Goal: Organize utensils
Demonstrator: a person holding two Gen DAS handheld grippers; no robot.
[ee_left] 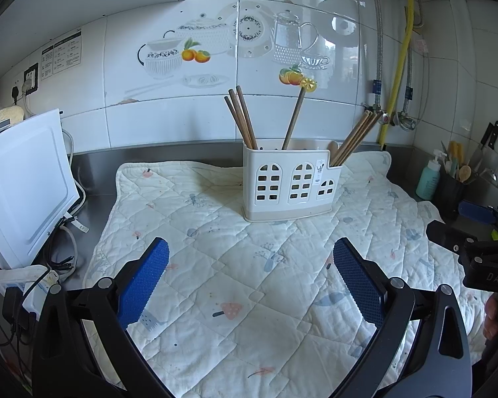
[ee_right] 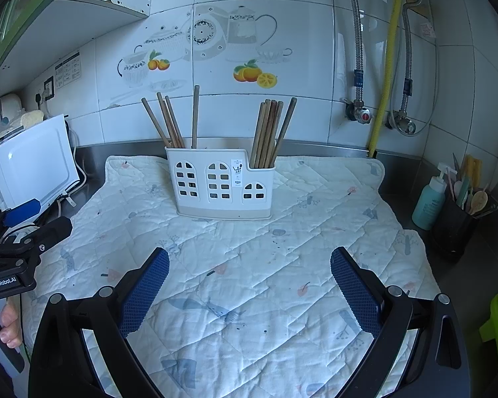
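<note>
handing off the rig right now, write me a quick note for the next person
Left gripper: open, empty, above the quilted white mat.
Right gripper: open, empty, above the same mat.
White plastic utensil holder with window cut-outs stands upright at the mat's back edge.
Brown wooden chopsticks: one bunch in the left compartment, one stick in the middle, a bunch in the low right compartment.
Done: no utensils lie loose on the mat.
Left: possibly gathering the chopsticks into one compartment; unclear.
</note>
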